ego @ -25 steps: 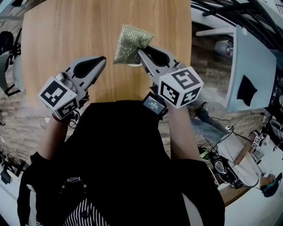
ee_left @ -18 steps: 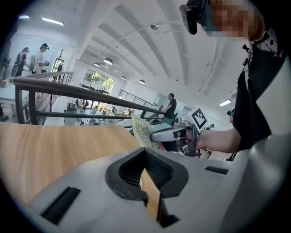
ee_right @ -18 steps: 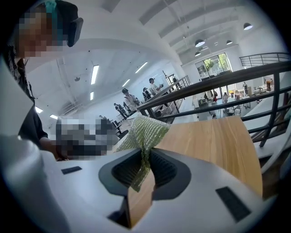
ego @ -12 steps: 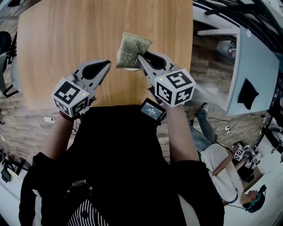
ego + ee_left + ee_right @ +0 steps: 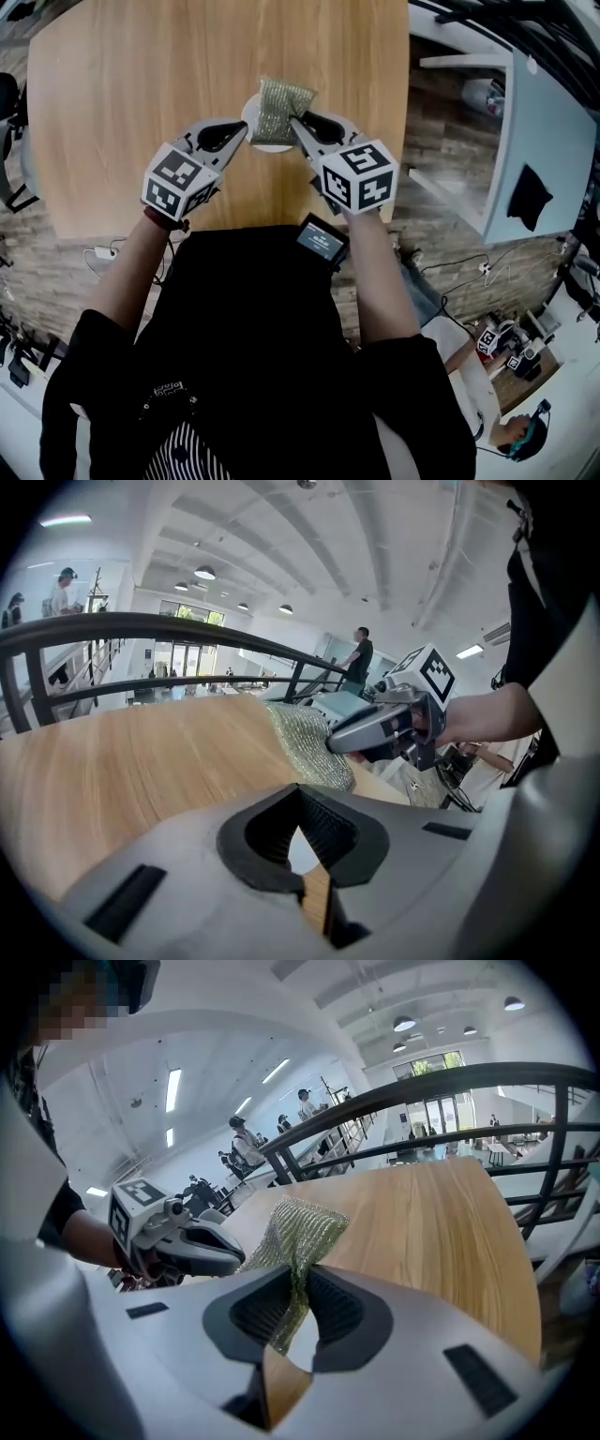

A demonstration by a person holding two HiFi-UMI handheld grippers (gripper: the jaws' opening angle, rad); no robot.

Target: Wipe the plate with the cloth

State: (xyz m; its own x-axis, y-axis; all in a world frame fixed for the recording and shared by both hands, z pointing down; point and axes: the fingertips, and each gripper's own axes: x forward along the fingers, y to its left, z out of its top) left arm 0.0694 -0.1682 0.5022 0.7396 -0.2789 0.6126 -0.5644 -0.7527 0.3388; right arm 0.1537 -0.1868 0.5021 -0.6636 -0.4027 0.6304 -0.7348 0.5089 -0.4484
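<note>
A small white plate (image 5: pixel 253 114) lies on the wooden table (image 5: pixel 131 103). A green-gold mesh cloth (image 5: pixel 281 101) drapes over most of it. My right gripper (image 5: pixel 294 121) is shut on the cloth's near edge; in the right gripper view the cloth (image 5: pixel 296 1227) runs between the pads and the plate (image 5: pixel 302 1340) shows white beneath. My left gripper (image 5: pixel 242 130) is shut, tips at the plate's left rim. The left gripper view shows the plate (image 5: pixel 302 851) under the shut jaws, with the cloth (image 5: pixel 305 747) and right gripper (image 5: pixel 334 745) just beyond. Whether the left tips pinch the rim is unclear.
The table's near edge (image 5: pixel 234 223) runs just behind both grippers, against the person's torso. A grey panel (image 5: pixel 534 141) stands off the right side over a wood floor with cables. A small screen (image 5: pixel 322 240) sits on the right forearm.
The right gripper carried the cloth forward and set it over the plate. The left gripper moved right and forward to the plate's rim. Both markers' cubes drew closer together.
</note>
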